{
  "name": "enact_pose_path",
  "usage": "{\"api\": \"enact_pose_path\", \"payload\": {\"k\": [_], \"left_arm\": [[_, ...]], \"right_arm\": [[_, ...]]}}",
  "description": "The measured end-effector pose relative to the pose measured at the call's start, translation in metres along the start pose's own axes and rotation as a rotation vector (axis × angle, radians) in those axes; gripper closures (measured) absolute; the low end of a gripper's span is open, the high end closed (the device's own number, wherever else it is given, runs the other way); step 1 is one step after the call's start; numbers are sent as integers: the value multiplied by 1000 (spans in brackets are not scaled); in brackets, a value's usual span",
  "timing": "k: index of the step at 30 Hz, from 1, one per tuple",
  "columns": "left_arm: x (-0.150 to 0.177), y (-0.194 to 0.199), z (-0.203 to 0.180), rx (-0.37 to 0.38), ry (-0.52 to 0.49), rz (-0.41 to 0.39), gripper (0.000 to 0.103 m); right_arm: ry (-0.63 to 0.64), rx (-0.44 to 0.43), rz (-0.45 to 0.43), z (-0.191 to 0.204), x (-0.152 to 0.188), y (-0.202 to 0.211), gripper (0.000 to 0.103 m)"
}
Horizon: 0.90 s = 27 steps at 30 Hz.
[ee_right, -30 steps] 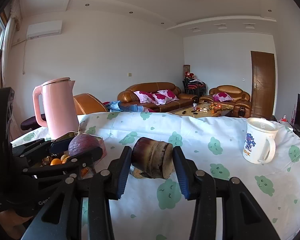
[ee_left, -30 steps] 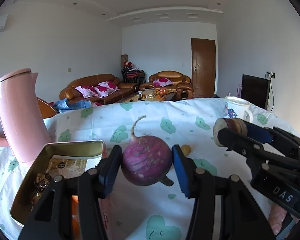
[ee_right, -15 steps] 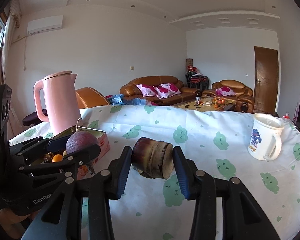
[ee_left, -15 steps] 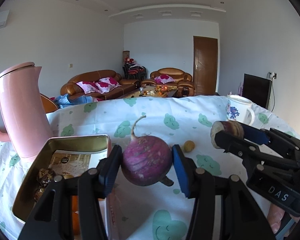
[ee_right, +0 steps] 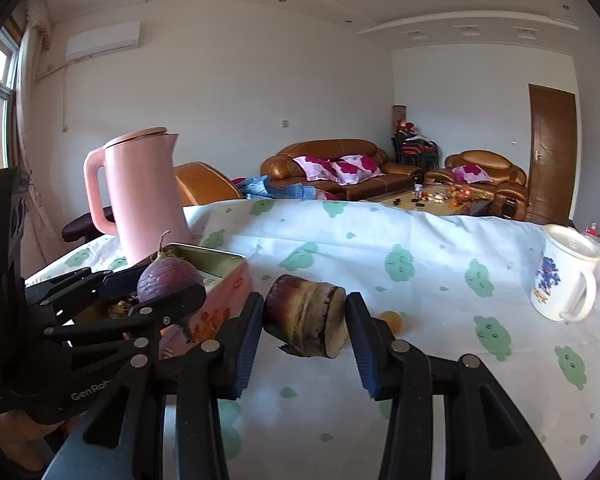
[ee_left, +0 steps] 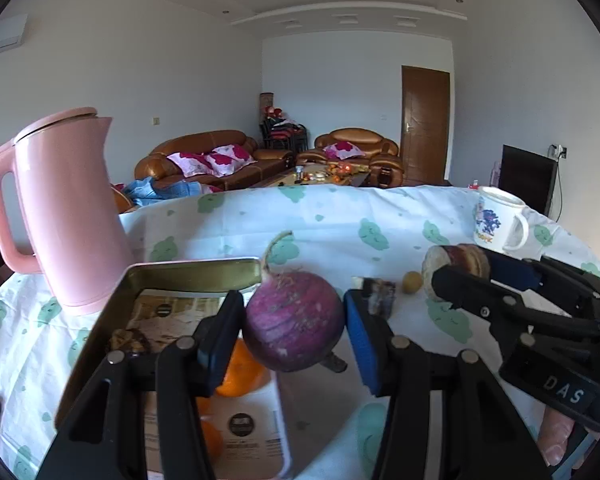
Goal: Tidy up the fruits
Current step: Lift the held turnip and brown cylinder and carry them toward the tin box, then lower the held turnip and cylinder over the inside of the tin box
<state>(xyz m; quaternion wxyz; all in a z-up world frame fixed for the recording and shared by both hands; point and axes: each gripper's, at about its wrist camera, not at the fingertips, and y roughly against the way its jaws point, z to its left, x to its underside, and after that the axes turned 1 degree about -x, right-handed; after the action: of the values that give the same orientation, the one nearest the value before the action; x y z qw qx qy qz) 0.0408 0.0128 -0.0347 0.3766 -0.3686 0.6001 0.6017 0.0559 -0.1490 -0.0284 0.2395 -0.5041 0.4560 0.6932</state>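
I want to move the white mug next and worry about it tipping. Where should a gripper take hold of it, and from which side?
Judging by its pose, take the white mug by the rim wall from above, one finger inside and one outside. It stands upright with its mouth open, and its handle faces the camera, so a handle grip from the near side might also work.
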Motion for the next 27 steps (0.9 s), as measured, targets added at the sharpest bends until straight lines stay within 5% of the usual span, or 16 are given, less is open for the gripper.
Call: {"api": "enact_pose_path", "payload": {"k": [27], "left_arm": [[-2, 16, 61, -105, 50, 6, 50]], "right_arm": [[82, -142, 11, 63, -32, -24, 59]]}}
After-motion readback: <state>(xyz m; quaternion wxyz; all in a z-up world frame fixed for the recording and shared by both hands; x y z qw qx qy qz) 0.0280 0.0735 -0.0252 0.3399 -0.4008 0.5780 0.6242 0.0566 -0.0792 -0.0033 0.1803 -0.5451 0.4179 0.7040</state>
